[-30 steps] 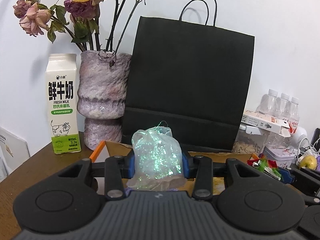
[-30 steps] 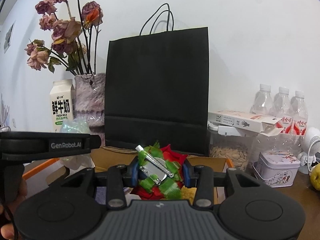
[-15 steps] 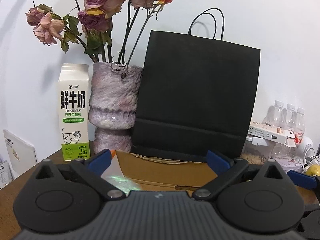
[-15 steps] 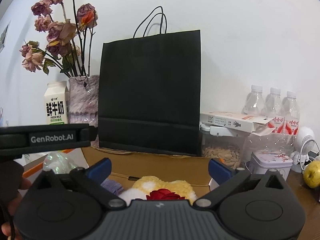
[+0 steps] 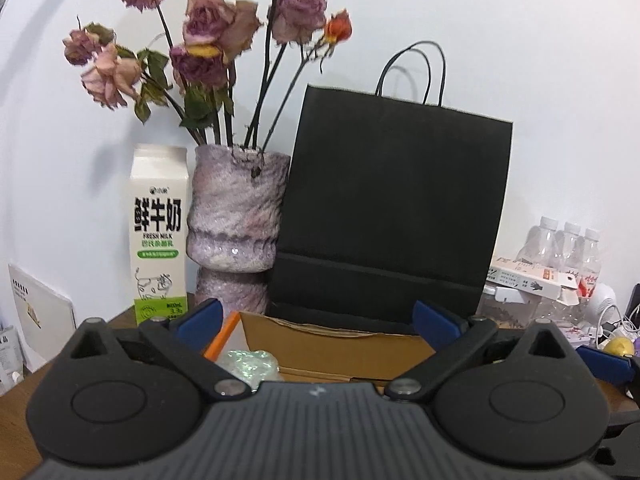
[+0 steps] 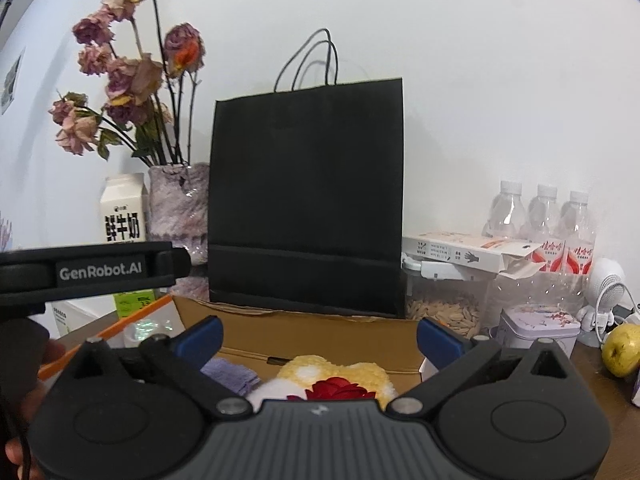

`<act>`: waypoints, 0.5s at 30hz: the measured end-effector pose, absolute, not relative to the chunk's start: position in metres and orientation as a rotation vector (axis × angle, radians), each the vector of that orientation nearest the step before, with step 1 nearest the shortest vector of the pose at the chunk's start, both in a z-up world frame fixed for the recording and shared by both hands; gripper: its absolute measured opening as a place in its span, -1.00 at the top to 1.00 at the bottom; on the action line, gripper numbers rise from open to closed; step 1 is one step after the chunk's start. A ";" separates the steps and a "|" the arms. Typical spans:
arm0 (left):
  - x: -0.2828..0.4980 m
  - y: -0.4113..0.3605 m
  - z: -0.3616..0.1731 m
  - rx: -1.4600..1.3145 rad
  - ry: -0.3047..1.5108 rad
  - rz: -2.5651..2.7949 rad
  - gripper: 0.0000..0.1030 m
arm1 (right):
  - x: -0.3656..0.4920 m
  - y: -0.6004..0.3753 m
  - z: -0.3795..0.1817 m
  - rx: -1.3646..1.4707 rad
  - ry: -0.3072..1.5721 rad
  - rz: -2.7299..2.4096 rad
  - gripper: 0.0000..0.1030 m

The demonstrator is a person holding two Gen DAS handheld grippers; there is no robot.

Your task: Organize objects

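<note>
An open cardboard box (image 5: 344, 346) stands in front of me; it also shows in the right wrist view (image 6: 320, 332). My left gripper (image 5: 318, 318) is open and empty above it. An iridescent plastic bundle (image 5: 252, 364) lies below its left finger, at the box's left side, also seen in the right wrist view (image 6: 150, 328). My right gripper (image 6: 318, 336) is open and empty over the box. Below it lie a red flower clip (image 6: 338, 388) on a yellow plush item (image 6: 340, 368) and a purple cloth (image 6: 232, 372). The left gripper's body (image 6: 92, 270) crosses the right wrist view's left side.
A black paper bag (image 5: 392, 216) stands behind the box. A vase of dried roses (image 5: 236, 224) and a milk carton (image 5: 160, 232) are to its left. On the right are water bottles (image 6: 544, 216), a seed container (image 6: 444, 300), a tin (image 6: 538, 326), and a pear (image 6: 622, 348).
Both grippers opened and rose. The left let go of the iridescent bundle, which now lies at the box's left. The right let go of the red and green clip, now on the plush.
</note>
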State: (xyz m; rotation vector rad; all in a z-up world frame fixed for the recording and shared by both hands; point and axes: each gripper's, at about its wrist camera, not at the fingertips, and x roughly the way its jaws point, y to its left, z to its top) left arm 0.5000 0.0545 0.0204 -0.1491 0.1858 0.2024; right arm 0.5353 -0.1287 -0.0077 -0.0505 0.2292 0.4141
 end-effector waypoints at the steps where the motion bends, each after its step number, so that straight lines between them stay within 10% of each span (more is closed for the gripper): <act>1: 0.496 0.054 0.022 -0.139 0.182 0.203 -1.00 | 0.531 -0.129 -0.007 -0.053 0.227 0.415 -1.00; 15: 0.414 0.048 0.027 -0.047 0.154 0.153 -1.00 | 0.468 -0.148 -0.009 -0.086 0.285 0.423 -1.00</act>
